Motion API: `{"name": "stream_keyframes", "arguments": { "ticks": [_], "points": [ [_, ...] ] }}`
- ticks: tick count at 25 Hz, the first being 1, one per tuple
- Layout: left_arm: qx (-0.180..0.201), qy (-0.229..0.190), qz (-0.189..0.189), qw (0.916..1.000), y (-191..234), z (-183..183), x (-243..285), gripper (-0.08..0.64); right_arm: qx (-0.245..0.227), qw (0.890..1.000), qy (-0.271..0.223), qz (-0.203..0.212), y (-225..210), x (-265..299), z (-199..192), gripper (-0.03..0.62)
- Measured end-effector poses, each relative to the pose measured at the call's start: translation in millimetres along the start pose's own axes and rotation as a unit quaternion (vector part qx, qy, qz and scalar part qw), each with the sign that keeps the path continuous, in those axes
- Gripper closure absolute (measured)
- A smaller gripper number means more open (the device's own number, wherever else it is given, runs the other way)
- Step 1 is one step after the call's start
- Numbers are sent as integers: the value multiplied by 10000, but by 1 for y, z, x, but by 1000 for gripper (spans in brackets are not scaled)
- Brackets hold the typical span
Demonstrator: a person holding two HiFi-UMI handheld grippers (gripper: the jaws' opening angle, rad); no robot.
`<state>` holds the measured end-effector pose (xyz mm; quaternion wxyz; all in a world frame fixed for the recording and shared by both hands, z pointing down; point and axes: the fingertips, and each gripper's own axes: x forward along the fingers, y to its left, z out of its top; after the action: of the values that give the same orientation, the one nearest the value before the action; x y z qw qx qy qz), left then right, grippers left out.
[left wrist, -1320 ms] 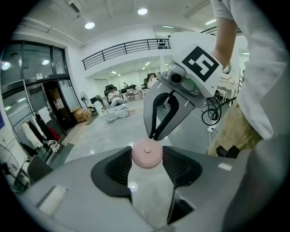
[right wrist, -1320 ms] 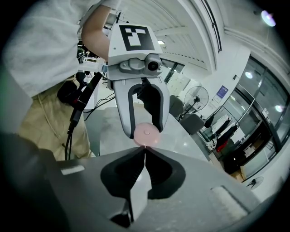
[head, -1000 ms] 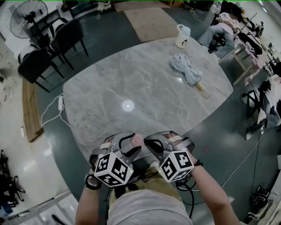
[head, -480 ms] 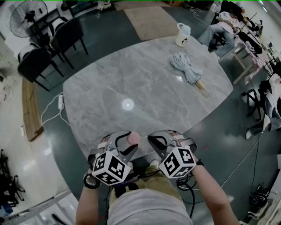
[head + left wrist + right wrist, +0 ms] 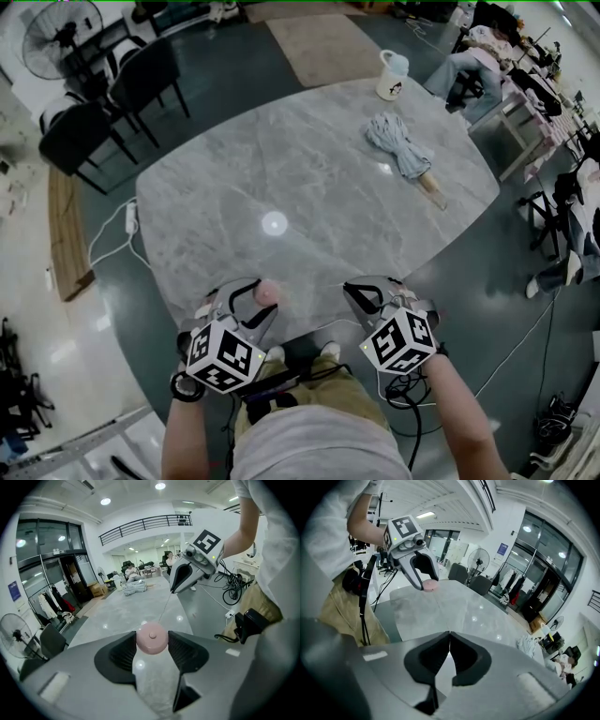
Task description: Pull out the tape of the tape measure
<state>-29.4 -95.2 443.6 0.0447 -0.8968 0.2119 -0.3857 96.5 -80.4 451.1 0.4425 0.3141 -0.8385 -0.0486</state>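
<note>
The left gripper (image 5: 251, 298) has its fingers (image 5: 123, 652) clamped on the small round pink tape measure (image 5: 152, 638) above the near edge of the surface (image 5: 309, 178). The right gripper (image 5: 367, 296), near it, has its fingers (image 5: 465, 659) pressed together on the end of the thin tape (image 5: 165, 607) stretched between them. That pinch on so thin a strip looks slight: a sharp tug could free the end and let it snap back, or roll the round tape measure out of the left grip.

Left tool (image 5: 257, 296) with tape measure (image 5: 268, 291) shifts left, right tool (image 5: 364, 292) shifts right; gap widens, more tape (image 5: 165, 606) drawn out.
</note>
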Motion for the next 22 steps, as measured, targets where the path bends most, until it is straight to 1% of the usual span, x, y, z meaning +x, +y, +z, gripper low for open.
{"name": "stream_keyframes", "arguments": {
  "ticks": [4, 7, 12, 16, 20, 22],
  "points": [
    [-142, 28, 48, 9999, 5, -8, -4, 328, 223, 9996, 120, -149, -11, -7, -17, 586],
    [-173, 49, 74, 9998, 6, -10, -4, 328, 348, 9989, 164, -261, -16, -12, -23, 586],
    [-336, 138, 185, 9992, 16, -23, -9, 328, 806, 9949, 318, -524, -29, -23, -47, 586],
    [-384, 207, 281, 9987, 21, -31, -13, 328, 828, 9922, 501, -782, -39, -29, -61, 586],
    [-460, 262, 319, 9981, 24, -39, -16, 328, 1099, 9870, 591, -1009, -53, -39, -80, 586],
    [-507, 232, 318, 9979, 24, -40, -15, 327, 1136, 9856, 620, -1090, -58, -40, -85, 586]
  ]
}}
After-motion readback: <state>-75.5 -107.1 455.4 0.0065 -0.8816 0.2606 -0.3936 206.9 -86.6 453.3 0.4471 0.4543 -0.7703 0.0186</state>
